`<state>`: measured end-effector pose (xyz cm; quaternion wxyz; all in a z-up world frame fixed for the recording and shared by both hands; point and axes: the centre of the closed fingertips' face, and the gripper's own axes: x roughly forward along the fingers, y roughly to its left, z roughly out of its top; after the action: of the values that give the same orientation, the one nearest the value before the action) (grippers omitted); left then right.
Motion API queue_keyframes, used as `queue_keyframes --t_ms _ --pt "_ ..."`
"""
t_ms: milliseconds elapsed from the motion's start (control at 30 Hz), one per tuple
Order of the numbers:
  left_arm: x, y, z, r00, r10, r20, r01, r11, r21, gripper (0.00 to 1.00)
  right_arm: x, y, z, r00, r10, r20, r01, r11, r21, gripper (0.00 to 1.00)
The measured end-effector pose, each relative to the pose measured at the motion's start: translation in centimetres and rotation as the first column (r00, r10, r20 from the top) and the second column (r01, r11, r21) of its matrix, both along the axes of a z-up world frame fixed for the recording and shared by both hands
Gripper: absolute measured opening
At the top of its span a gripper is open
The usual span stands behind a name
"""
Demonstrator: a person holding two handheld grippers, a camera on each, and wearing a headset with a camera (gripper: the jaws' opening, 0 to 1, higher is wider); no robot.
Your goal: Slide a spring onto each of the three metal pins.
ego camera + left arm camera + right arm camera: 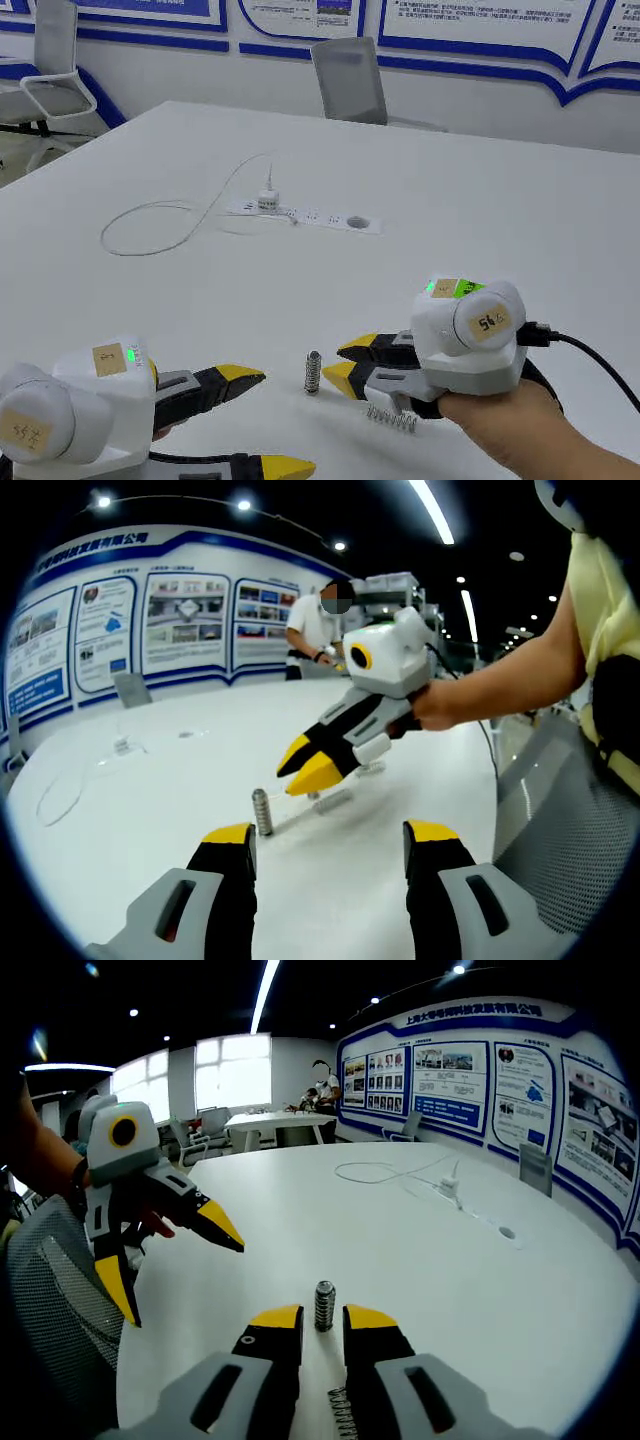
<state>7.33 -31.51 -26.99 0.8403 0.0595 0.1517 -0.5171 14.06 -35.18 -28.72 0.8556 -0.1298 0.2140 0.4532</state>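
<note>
I'm hovering my right claw (335,362), narrowly parted and empty, just above the loose spring (392,418), which is lying flat with its axis left-to-right. My left claw (287,421) is gaping wide, farther left.

A wide white table (430,170) takes the room's middle, with a white power strip (320,216) and a looping cable (150,215) on it. Grey office chairs (348,80) stand at its far edge. Behind them are white wall panels (470,30) framed in blue. Bright windows (235,1070) and long ceiling light strips (268,990) light the room, and a second table (265,1118) stands near the windows.
</note>
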Motion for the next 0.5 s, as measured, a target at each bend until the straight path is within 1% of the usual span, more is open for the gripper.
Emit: queue_keyframes --t_ms 500 --pt "-0.3 -0.7 0.2 1.000 -0.020 0.002 0.020 1.000 0.003 0.59 -2.1 -2.1 -0.7 1.000 0.006 -0.001 -0.006 0.999 -0.035 0.17"
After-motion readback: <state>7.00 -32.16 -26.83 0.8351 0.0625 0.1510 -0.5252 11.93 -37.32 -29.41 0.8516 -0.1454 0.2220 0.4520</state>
